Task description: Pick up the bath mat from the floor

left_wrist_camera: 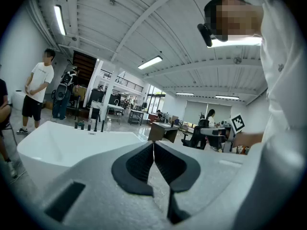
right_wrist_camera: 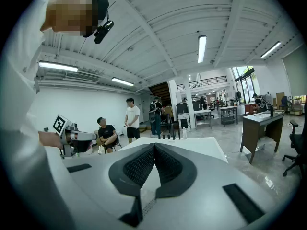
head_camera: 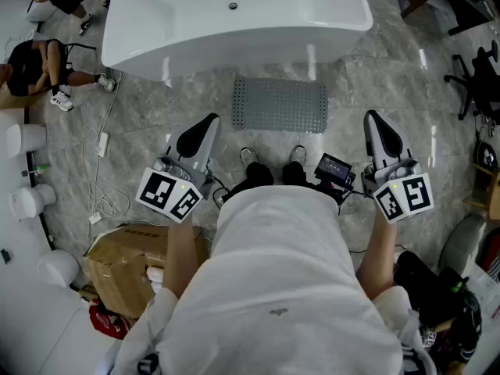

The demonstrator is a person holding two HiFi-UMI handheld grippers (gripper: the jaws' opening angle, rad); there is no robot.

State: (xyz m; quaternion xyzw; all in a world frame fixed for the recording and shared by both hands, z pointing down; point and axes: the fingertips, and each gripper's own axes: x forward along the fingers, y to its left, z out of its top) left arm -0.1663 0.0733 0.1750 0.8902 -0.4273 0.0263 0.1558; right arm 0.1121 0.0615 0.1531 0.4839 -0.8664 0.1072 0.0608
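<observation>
We hold left gripper [head_camera: 208,122] and right gripper [head_camera: 373,119] above floor [head_camera: 375,69], one each side of body. Both jaw pairs pressed together, nothing between them. Mat [head_camera: 280,105] lies flat on floor, just before tub [head_camera: 234,22], ahead of our shoes [head_camera: 258,174], apart from both grippers. We see mat in head view only. Torso hides shoe heels. Tub far rim cut off by frame edge.
</observation>
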